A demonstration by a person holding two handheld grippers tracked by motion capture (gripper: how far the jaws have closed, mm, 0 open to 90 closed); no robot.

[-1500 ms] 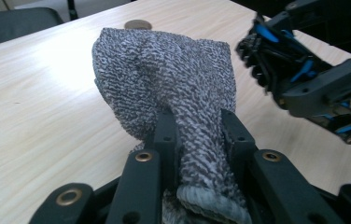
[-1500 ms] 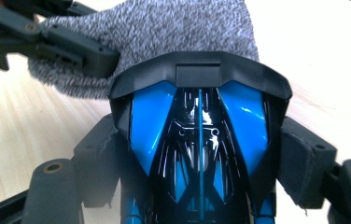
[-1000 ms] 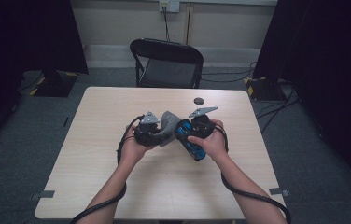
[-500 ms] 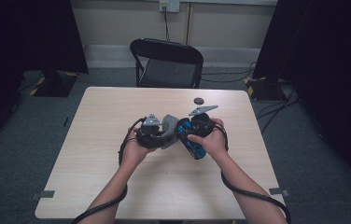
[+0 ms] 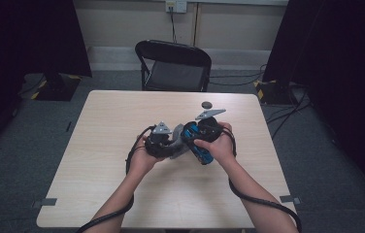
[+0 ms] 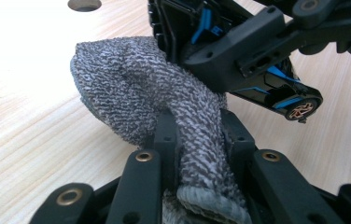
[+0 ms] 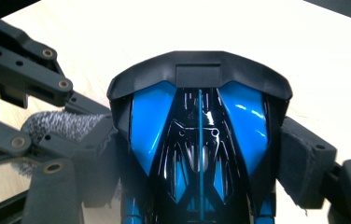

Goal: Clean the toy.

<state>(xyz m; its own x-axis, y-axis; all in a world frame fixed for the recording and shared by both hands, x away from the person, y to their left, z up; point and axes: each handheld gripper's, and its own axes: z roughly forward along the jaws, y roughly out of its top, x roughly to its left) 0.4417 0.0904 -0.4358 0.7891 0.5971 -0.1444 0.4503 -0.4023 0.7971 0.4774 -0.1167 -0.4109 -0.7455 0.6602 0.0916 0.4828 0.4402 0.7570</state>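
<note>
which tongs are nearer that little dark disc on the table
Right. The right tongs, clamped on the blue and black toy car, sit just below the disc; the left tongs, gripping the grey cloth, are farther left.

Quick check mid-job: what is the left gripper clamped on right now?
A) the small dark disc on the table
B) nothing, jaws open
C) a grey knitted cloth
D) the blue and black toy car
C: in the left gripper view the left gripper has its jaws closed on the grey knitted cloth, while the toy car sits in the right gripper.
</note>
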